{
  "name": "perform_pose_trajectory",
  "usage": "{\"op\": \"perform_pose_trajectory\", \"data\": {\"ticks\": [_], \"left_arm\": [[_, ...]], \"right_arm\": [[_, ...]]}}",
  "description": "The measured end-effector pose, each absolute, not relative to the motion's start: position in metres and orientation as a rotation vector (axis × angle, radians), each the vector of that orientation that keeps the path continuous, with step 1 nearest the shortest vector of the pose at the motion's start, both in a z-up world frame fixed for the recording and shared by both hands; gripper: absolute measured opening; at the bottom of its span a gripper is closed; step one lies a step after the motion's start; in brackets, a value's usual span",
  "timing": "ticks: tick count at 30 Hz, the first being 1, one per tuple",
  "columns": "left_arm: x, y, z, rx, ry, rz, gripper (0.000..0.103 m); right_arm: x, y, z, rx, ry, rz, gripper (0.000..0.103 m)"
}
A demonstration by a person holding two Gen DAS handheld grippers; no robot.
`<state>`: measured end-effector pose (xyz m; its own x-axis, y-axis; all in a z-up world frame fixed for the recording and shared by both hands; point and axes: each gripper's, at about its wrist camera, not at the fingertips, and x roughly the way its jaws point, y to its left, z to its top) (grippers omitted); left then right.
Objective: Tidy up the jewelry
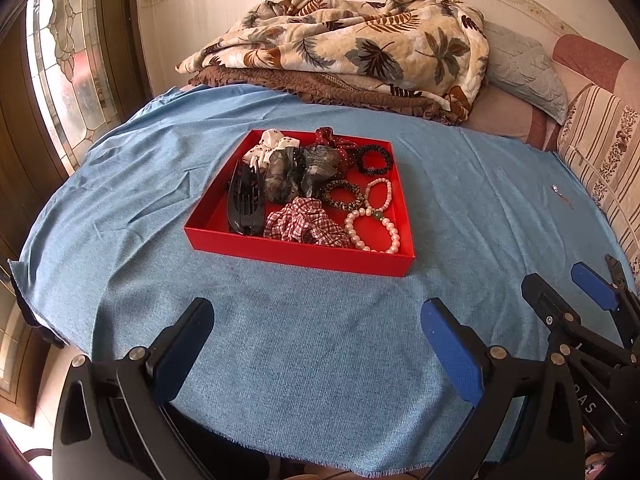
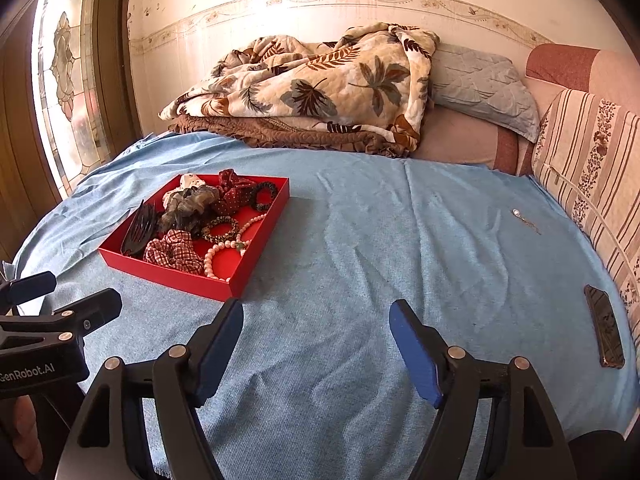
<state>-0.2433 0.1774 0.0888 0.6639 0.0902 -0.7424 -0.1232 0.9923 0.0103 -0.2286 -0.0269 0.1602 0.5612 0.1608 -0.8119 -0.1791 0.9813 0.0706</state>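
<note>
A red tray (image 1: 296, 258) (image 2: 168, 278) sits on the blue cloth. It holds several scrunchies, a black hair claw (image 1: 245, 204), a pearl bracelet (image 1: 372, 228) (image 2: 218, 256) and other bead bands. A small silver earring (image 1: 557, 189) (image 2: 517, 213) lies loose on the cloth at the far right. My left gripper (image 1: 316, 320) is open and empty, short of the tray's near wall. My right gripper (image 2: 316, 320) is open and empty over bare cloth, right of the tray. Each gripper shows in the other's view, the right one (image 1: 568, 284) and the left one (image 2: 68, 292).
A dark phone (image 2: 604, 326) lies on the cloth near the right edge. A leaf-print quilt (image 1: 352, 48) and a grey-blue pillow (image 2: 480, 84) are piled behind. A striped cushion (image 2: 592, 168) lines the right side. A stained-glass window (image 1: 64, 60) is at left.
</note>
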Motion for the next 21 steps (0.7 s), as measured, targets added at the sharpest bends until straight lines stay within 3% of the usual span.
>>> {"op": "perform_pose_trajectory", "data": {"ticks": [21], "left_arm": [[-0.239,0.184,0.077,-0.053,0.866,0.133,0.103]], "right_arm": [[-0.226,-0.027,0.153,-0.044,0.965,0.208,0.081]]}}
